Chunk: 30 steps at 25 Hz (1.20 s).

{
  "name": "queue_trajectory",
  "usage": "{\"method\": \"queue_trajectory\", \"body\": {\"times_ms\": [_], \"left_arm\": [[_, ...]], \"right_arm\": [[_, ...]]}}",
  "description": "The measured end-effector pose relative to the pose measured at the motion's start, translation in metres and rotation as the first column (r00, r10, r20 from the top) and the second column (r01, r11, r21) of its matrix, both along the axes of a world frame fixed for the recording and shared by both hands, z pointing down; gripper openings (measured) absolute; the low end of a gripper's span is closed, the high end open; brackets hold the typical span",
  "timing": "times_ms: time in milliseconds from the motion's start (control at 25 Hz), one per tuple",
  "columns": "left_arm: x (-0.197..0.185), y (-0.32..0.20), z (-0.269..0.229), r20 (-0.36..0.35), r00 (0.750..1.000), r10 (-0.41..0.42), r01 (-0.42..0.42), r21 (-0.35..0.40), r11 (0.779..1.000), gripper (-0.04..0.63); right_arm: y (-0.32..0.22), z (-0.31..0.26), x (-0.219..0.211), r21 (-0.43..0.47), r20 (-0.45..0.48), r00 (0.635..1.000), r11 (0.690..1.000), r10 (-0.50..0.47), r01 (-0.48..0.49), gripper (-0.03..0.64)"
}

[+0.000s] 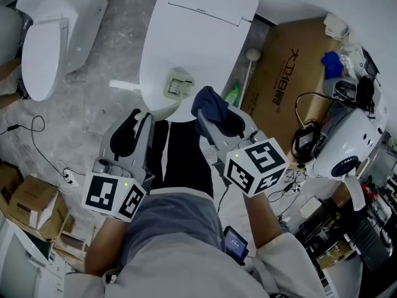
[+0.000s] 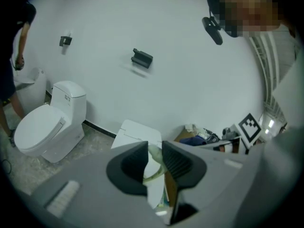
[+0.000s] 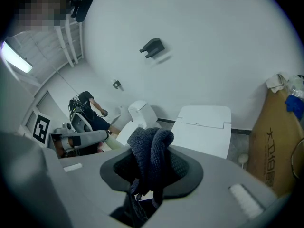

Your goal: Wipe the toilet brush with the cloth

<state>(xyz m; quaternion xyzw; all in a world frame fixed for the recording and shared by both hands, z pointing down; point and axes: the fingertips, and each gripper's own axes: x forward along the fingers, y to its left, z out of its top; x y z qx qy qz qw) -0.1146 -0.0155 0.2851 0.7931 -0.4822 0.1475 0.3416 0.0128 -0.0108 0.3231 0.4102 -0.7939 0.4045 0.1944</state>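
The toilet brush is white, with a round head, and stands on the floor between the middle toilet and a cardboard box; the brush also shows low in the right gripper view. My right gripper is shut on a dark blue cloth, bunched between its pads and held above the toilet's front edge. The cloth hangs down through the jaws. My left gripper hovers left of it with nothing in it. Its jaws stand almost together, with only a thin slit between them.
A pale green-and-white item lies on the closed toilet lid. A green bottle stands beside the brush. A second toilet is at the far left. The cardboard box, white equipment and cables crowd the right.
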Motion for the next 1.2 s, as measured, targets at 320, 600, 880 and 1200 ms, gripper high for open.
{"method": "queue_trajectory", "body": {"times_ms": [320, 600, 880, 1200], "left_arm": [[0.001, -0.001, 0.001, 0.022, 1.000, -0.019, 0.019, 0.027, 0.999, 0.000], [-0.003, -0.003, 0.004, 0.010, 0.999, -0.040, 0.040, 0.039, 0.998, 0.000], [-0.002, -0.007, 0.004, 0.004, 0.999, -0.045, 0.045, 0.044, 0.998, 0.000], [-0.004, -0.009, 0.006, -0.008, 0.998, -0.069, 0.069, 0.047, 0.996, 0.000]], "right_arm": [[-0.016, 0.035, -0.005, -0.042, 0.055, 0.998, 0.998, -0.034, 0.037, 0.115], [-0.032, 0.061, -0.017, -0.025, 0.030, 0.991, 0.991, -0.129, 0.129, 0.114], [-0.043, 0.086, -0.028, -0.039, 0.030, 0.978, 0.977, -0.208, 0.209, 0.115], [-0.052, 0.120, -0.053, -0.076, 0.053, 0.928, 0.925, -0.368, 0.372, 0.114]]}}
